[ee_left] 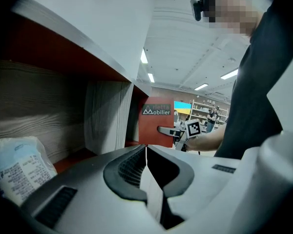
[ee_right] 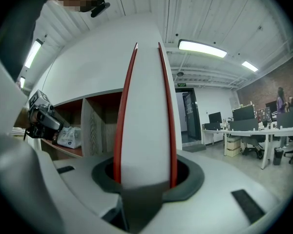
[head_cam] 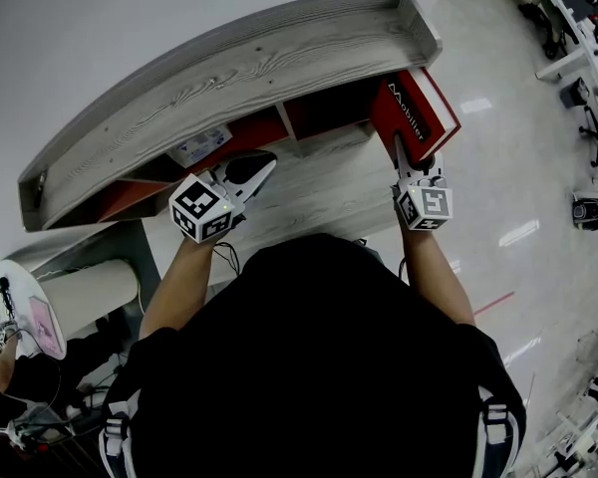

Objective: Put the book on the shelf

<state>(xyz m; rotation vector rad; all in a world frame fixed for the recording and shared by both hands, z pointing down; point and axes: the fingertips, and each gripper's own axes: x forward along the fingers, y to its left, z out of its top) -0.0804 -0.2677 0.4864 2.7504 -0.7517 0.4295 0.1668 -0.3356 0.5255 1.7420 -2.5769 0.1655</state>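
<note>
Book (head_cam: 416, 108) with red covers and white lettering is standing on edge at the right end of the shelf (head_cam: 249, 63), its far part reaching in under the shelf's grey wood-grain top board while its near part is sticking out in front. The right gripper (head_cam: 415, 159) is holding it by that near edge: in the right gripper view the fingers are clamping the two red covers from either side, with the white page block showing between them. Whether the book is resting its weight on the shelf's lower board I cannot tell. The lettered cover is facing along the shelf toward its middle, and it is showing in the left gripper view beyond an upright divider. The left gripper (head_cam: 264, 167) is hovering in front of the shelf's middle section, well apart from the book, pointing in toward the red-lined compartments. Its fingers are pressing together with nothing between them. A white printed packet (head_cam: 199, 147) is lying inside the shelf, in a compartment to the left of the left gripper. The person is standing right in front of the shelf, both bare forearms reaching toward it.
</note>
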